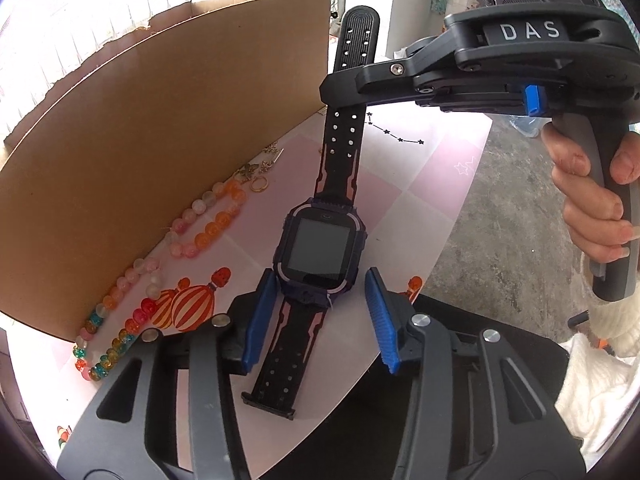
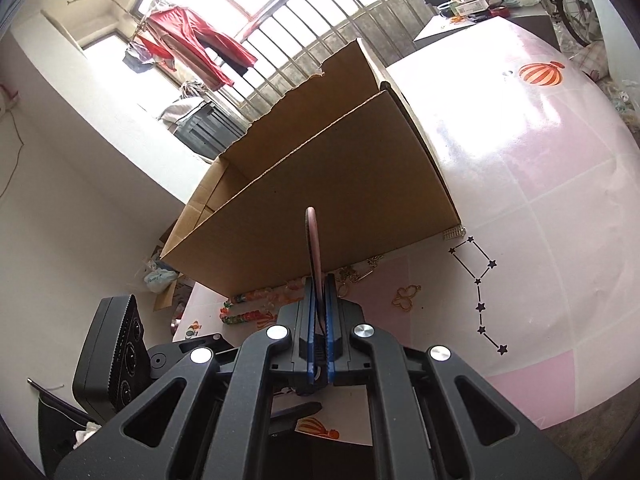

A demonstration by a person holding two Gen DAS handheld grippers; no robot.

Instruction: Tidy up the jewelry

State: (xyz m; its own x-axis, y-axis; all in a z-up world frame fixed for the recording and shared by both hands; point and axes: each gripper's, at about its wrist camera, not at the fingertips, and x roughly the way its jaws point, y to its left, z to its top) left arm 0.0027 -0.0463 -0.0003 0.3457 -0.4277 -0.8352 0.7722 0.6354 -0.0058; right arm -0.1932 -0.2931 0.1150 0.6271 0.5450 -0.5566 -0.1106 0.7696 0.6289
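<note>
A black smartwatch [image 1: 320, 246] with a long perforated strap hangs over the pink table [image 1: 432, 176]. My right gripper [image 1: 340, 94] is shut on its upper strap; in the right wrist view the strap [image 2: 313, 240] sticks up edge-on between the blue pads [image 2: 319, 320]. My left gripper [image 1: 320, 312] is open, its blue pads [image 1: 258, 316] either side of the watch's lower strap. Bead bracelets [image 1: 208, 224] and small gold pieces [image 1: 256, 178] lie along the cardboard box [image 1: 160, 140].
The open cardboard box [image 2: 320, 192] stands on the table's left part. A gold butterfly piece [image 2: 406, 296] lies near a star print. The table edge drops to a concrete floor [image 1: 508, 208] on the right.
</note>
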